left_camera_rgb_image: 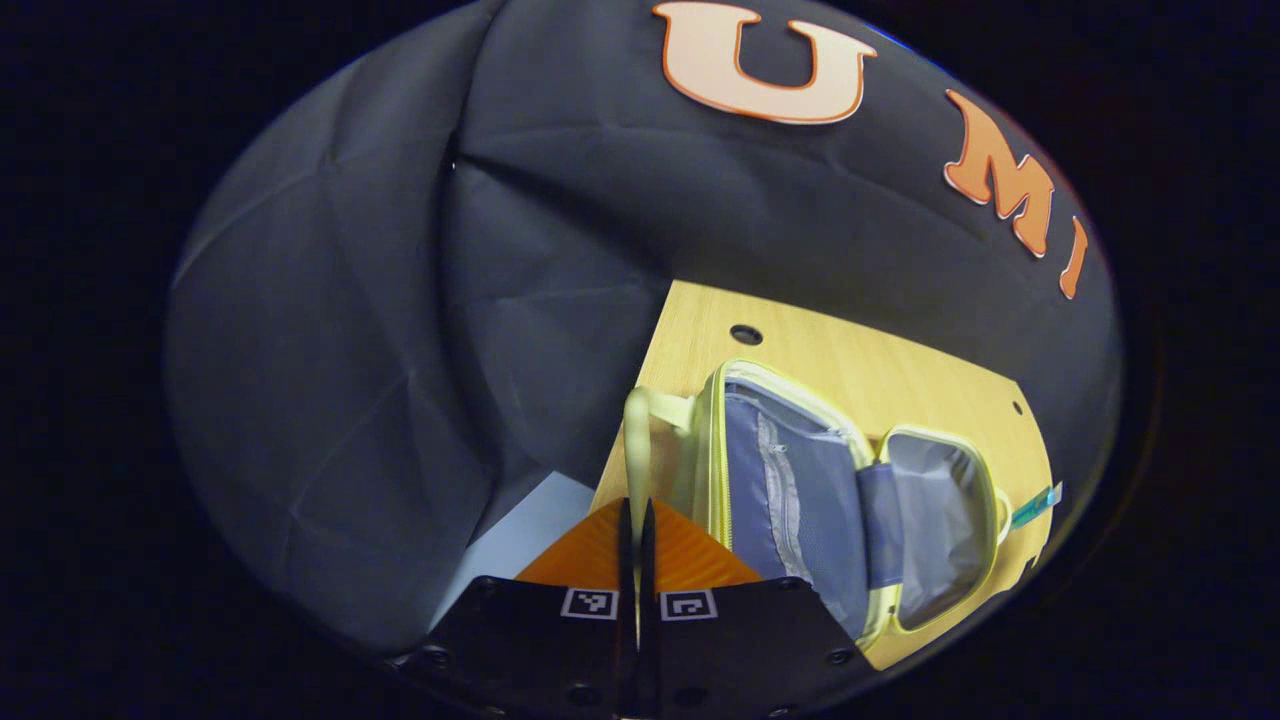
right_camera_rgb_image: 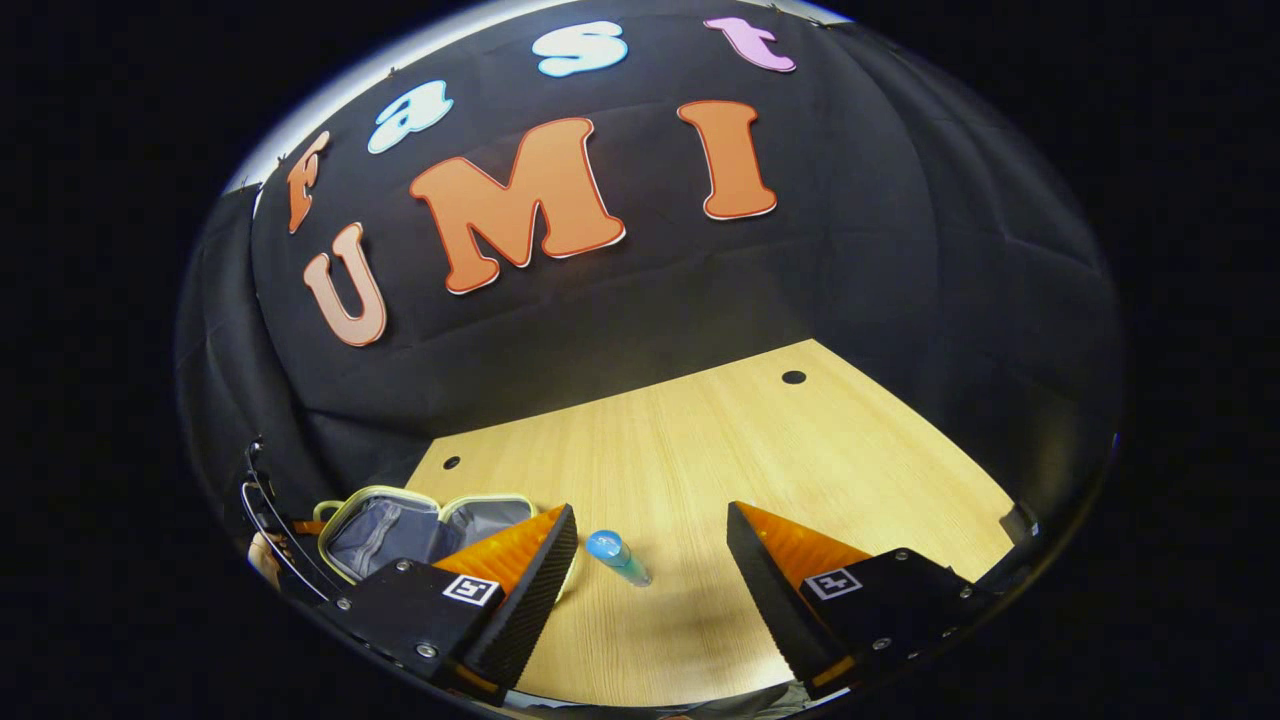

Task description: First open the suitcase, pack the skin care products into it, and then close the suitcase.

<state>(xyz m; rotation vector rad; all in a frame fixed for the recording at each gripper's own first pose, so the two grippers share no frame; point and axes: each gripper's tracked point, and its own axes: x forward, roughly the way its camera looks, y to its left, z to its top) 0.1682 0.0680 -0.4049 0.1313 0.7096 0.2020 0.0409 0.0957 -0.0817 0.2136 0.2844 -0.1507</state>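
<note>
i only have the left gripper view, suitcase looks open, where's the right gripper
Observer: The right gripper hovers wide open above the wooden table.
Operator: anything near it
Observer: A blue-capped tube lies on the table between its fingers, untouched.
Operator: where's the suitcase from there
Observer: The open suitcase lies just left of the tube, partly behind the right gripper's left finger.

Both views look down from above the table (right_camera_rgb_image: 700, 450), sharing the open suitcase (left_camera_rgb_image: 800, 490) and tube (right_camera_rgb_image: 617, 556).
</note>
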